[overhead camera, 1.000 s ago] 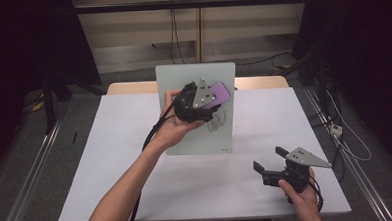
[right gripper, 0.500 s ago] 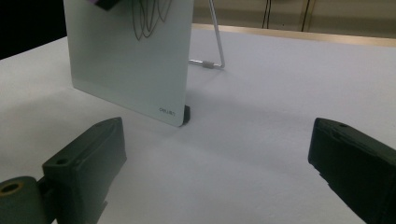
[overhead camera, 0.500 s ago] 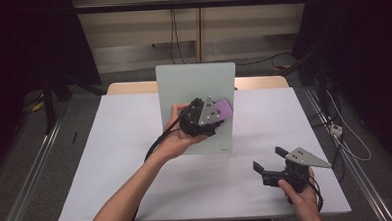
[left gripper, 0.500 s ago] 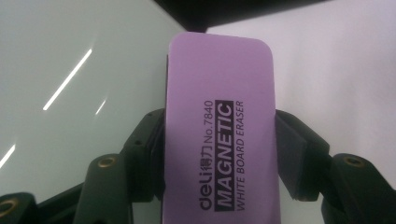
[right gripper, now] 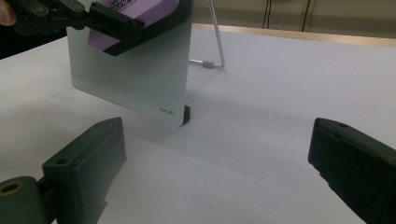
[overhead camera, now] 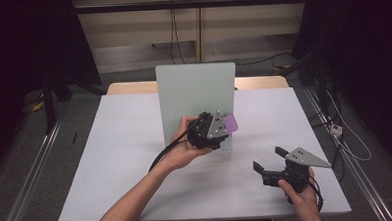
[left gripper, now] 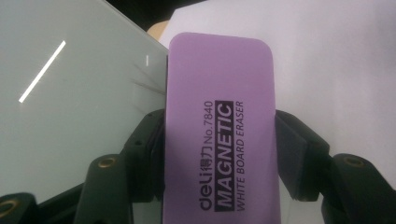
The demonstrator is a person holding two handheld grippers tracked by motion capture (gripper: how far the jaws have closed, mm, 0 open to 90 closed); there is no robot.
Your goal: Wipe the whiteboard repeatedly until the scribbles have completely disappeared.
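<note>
- Left gripper: clamped on a purple whiteboard eraser; in the left gripper view the two black jaws press on the eraser's long sides, and its printed face reads "MAGNETIC WHITE BOARD ERASER".
- Eraser position: held at the lower right part of the upright whiteboard; in the high view it overlaps the board's right edge. In the left gripper view the board's pale green face lies to the left of the eraser and the white table surface to its right. Whether the eraser's underside touches the board cannot be told.
- Whiteboard: stands near the middle of the table, raised on a small dark foot at its lower corner, with a thin metal strut behind it, as the right gripper view shows.
- Right gripper: jaws spread wide with nothing between them; held low over the table near its front right corner, well apart from the board, pointing toward it.
- Left hand: grasps the left gripper from below, its cable trailing along the forearm.
</note>
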